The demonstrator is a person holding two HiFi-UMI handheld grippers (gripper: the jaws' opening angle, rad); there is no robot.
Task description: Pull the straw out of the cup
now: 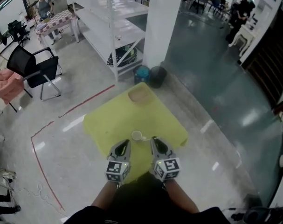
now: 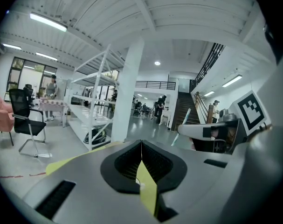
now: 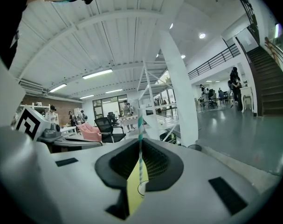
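Pinching striped straw (image 3: 140, 125) in right gripper (image 3: 140, 143); left gripper (image 2: 141, 144) closed on nothing. Likely light, crush-prone: hold mid-shaft, gently, lifting straight from cup (image 1: 137, 136).

Glossy grey floor (image 1: 211, 78), white pillar (image 1: 162, 22), white shelving rack (image 1: 111, 24), black office chair (image 1: 31, 69), ceiling strip lights (image 2: 48, 22)

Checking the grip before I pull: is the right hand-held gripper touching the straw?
Touching. The right gripper view shows the striped straw pinched between the nearly closed jaws of the right hand-held gripper.
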